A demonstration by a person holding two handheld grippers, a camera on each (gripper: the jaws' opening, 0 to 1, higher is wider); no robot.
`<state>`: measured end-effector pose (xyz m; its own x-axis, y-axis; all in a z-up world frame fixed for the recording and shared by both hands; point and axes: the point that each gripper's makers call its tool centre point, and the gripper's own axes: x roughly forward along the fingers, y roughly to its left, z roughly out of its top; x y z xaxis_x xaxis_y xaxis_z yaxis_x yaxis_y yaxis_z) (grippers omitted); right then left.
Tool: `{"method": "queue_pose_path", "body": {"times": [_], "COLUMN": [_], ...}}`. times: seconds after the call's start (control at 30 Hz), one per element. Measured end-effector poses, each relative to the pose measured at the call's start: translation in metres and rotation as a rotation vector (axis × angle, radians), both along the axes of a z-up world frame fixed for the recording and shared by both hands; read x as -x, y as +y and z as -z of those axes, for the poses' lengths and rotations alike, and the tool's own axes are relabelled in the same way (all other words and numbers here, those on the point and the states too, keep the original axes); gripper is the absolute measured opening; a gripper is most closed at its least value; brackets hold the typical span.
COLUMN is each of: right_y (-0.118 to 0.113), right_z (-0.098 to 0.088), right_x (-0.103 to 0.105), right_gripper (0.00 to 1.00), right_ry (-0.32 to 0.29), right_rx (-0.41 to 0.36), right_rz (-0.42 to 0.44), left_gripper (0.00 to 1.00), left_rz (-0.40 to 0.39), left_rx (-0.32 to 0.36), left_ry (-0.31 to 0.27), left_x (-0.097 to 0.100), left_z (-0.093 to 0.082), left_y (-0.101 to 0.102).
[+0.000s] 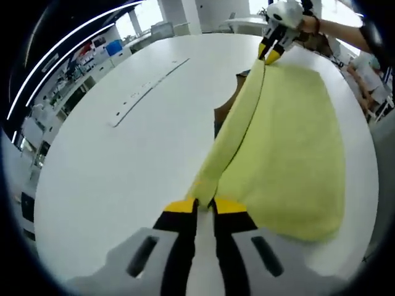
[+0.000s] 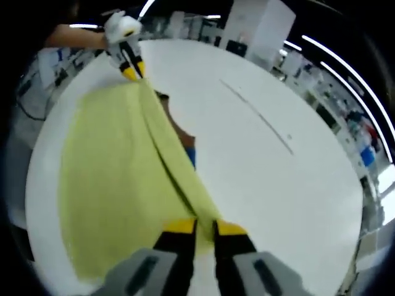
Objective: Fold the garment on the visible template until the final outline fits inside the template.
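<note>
**Yellow garment held at both ends along its fold**

In the left gripper view, my left gripper (image 1: 205, 205) is clamped on the near corner of the yellow garment (image 1: 290, 148), its yellow-tipped jaws pressed together with the cloth bunched between them. From there the folded edge runs as a raised ridge away across the white table (image 1: 123, 160) to my right gripper (image 1: 271, 52), which pinches the far end of that same edge. The rest of the garment lies flat on the table to the right of the ridge. A dark patch with a bit of blue (image 1: 221, 117) peeks out from under the lifted edge, just beside it on the left. A thin pale strip (image 1: 148, 86) lies on the table well apart from the cloth.

In the right gripper view, my right gripper (image 2: 205, 227) is closed on its end of the garment (image 2: 105, 179), and the ridge leads away to my left gripper (image 2: 131, 73), also gripping the cloth. The garment spreads flat to the left of the ridge; the dark and blue patch (image 2: 185, 145) shows just to its right.
</note>
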<state>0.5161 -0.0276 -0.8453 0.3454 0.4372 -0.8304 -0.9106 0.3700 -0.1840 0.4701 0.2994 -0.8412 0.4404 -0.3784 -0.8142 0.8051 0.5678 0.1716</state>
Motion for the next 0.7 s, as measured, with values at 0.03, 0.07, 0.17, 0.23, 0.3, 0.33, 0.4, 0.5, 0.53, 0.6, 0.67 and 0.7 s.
{"method": "queue_pose_path", "body": {"times": [0.03, 0.07, 0.17, 0.23, 0.3, 0.33, 0.4, 0.5, 0.53, 0.6, 0.67, 0.7], "right_y": [0.001, 0.002, 0.002, 0.002, 0.002, 0.002, -0.002, -0.001, -0.001, -0.002, 0.000, 0.000], "right_z": [0.001, 0.001, 0.001, 0.001, 0.001, 0.001, -0.003, -0.012, -0.016, -0.025, -0.032, -0.035], "right_x": [0.002, 0.002, 0.004, 0.003, 0.003, 0.003, 0.003, 0.001, -0.002, -0.006, -0.011, -0.014], "right_gripper": [0.01, 0.00, 0.00, 0.00, 0.00, 0.00, 0.00, 0.00, 0.00, 0.00, 0.00, 0.00], "right_ry": [0.014, 0.018, 0.009, 0.009, 0.001, -0.007, -0.034, -0.059, -0.075, -0.101, -0.125, -0.132], "right_rx": [-0.006, -0.009, -0.007, -0.011, -0.008, 0.002, 0.035, 0.032, 0.028, 0.027, 0.009, 0.004], "right_rz": [-0.001, 0.000, -0.002, 0.003, 0.003, 0.001, -0.002, -0.002, 0.000, 0.004, 0.015, 0.019], "left_gripper": [0.06, 0.06, 0.05, 0.04, 0.02, 0.01, 0.00, 0.00, 0.00, 0.00, 0.00, 0.00], "left_rz": [-0.001, 0.000, -0.019, -0.055, -0.065, -0.067, -0.055, -0.047, -0.058, -0.079, -0.141, -0.158], "left_rx": [-0.001, -0.001, 0.006, 0.035, 0.046, 0.048, 0.041, 0.053, 0.068, 0.086, 0.144, 0.158], "left_ry": [-0.001, -0.002, 0.002, 0.015, 0.020, 0.021, 0.010, -0.001, -0.004, -0.026, -0.049, -0.053], "left_x": [-0.001, -0.001, -0.001, -0.001, -0.003, -0.002, -0.001, 0.001, 0.000, -0.004, -0.012, -0.014], "left_z": [0.000, 0.000, 0.000, -0.001, -0.001, -0.001, -0.005, -0.014, -0.017, -0.024, -0.033, -0.035], "left_y": [0.000, 0.000, 0.000, 0.002, 0.004, 0.003, 0.002, 0.001, 0.001, 0.003, 0.004, 0.004]}}
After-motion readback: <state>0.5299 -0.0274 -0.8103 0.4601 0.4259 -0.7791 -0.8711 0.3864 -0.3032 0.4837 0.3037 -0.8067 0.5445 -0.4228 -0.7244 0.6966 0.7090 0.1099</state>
